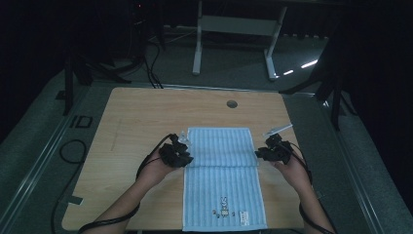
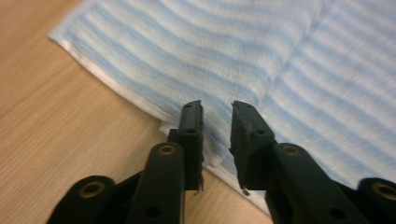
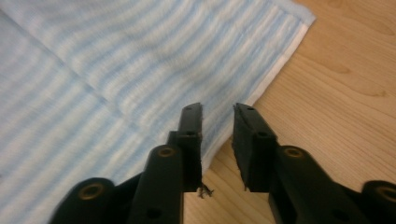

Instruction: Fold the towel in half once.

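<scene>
The blue striped towel lay flat on the wooden worktop, its long axis running near to far, with the near end reaching the near edge of the worktop. A crease or fold line crossed it from left to right roughly level with the two tools; whether the far part was a doubled layer could not be confirmed.

The left tool sat at the towel's left edge and the right tool at its right edge, each at the end of that crease. Neither hand was nearer than the other; the pair stood symmetrically, well apart, with the full towel width between them.

In the left gripper view the left tool had its jaws spread with a narrow gap, the towel edge directly beneath and ahead, nothing pinched. In the right gripper view the right tool was likewise spread, straddling the white hem, holding nothing.

The coming move probably depended on each tool closing on the edge lying directly below its tips.

Whether the tips touched the cloth could not be determined. The small marks and label near the towel's near end were too small to read
</scene>
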A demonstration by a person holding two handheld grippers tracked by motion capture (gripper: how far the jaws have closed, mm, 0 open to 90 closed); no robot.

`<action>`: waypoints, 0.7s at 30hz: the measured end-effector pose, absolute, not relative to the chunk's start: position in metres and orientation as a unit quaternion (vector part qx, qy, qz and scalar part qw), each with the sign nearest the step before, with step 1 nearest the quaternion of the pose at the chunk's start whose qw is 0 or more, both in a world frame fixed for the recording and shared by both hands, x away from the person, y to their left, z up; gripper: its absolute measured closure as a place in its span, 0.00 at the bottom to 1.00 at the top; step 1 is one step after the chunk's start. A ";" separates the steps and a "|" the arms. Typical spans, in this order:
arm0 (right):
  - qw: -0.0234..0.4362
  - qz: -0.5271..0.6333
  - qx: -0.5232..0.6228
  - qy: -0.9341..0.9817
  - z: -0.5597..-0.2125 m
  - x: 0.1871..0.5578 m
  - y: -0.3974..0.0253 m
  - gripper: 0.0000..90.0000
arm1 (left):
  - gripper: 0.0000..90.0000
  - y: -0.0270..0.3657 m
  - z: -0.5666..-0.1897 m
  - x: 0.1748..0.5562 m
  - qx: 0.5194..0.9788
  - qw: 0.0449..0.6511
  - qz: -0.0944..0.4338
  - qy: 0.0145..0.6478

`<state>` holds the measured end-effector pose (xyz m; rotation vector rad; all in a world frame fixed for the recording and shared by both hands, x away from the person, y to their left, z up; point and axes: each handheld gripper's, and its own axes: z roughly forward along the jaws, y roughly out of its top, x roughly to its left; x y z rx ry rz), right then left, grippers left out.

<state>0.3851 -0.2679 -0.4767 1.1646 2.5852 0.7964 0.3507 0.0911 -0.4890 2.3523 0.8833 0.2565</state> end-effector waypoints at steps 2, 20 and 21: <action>0.098 0.270 0.393 0.874 -0.473 0.386 -0.267 0.83 | 0.80 0.089 -0.489 0.353 0.887 0.302 0.094 0.335; 0.063 0.214 0.382 0.897 -0.524 0.400 -0.235 0.97 | 0.81 0.081 -0.530 0.375 0.902 0.253 0.069 0.343; 0.060 0.214 0.384 0.896 -0.524 0.402 -0.233 0.97 | 0.81 0.084 -0.530 0.377 0.901 0.252 0.072 0.345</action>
